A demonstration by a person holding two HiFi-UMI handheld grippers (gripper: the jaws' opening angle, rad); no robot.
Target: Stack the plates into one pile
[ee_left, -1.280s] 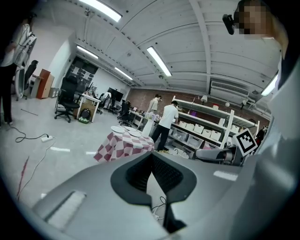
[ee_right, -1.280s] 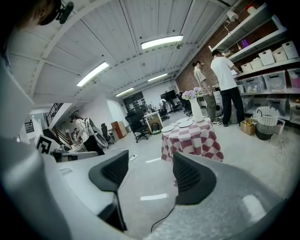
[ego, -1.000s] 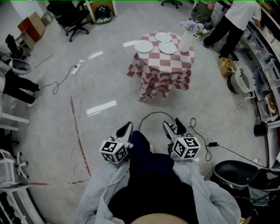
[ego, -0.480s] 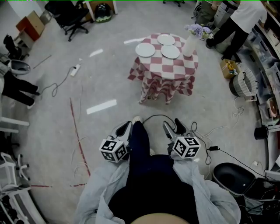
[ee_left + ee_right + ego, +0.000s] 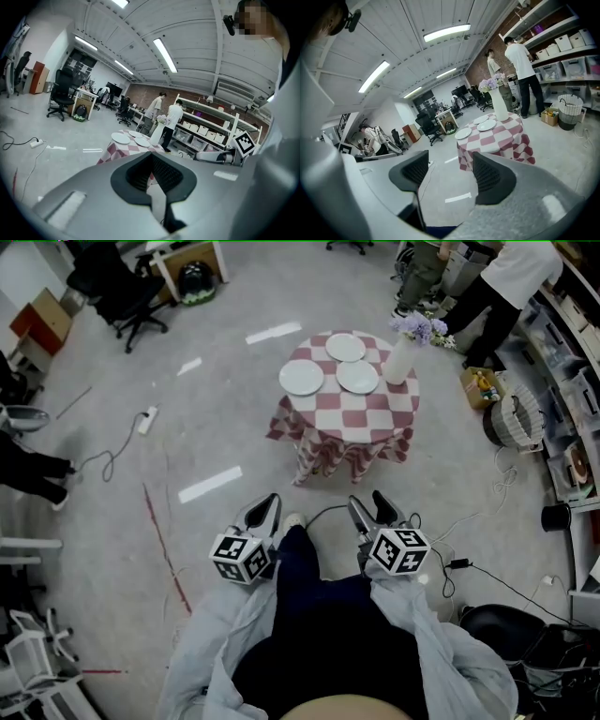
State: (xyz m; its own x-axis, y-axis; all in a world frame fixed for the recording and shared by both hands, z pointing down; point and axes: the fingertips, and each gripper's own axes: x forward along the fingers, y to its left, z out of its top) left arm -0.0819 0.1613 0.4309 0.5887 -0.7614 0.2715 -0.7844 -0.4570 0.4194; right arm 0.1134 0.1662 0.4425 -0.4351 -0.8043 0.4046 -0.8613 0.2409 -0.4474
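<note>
Plainly the step in hand is the walk up to the table, so nearest things first. The left gripper (image 5: 266,507) has its jaws closed tip to tip on nothing. The right gripper (image 5: 367,502) holds its jaws roughly half apart, likewise empty. A black cable (image 5: 323,508) loops on the floor just ahead of the feet, and stepping cleanly over it seems wise. Before any reach, the left jaws would need opening. Well ahead, on the checked tablecloth (image 5: 349,416), three white plates lie flat, none on another: the left plate (image 5: 301,378), the middle plate (image 5: 357,377) and the far plate (image 5: 345,347). A white vase of flowers (image 5: 397,354) stands just beside them. Only the head view shows their layout from above. The gripper views, looking low, show the shallow rims side-on, and how each pair of jaws stands.
</note>
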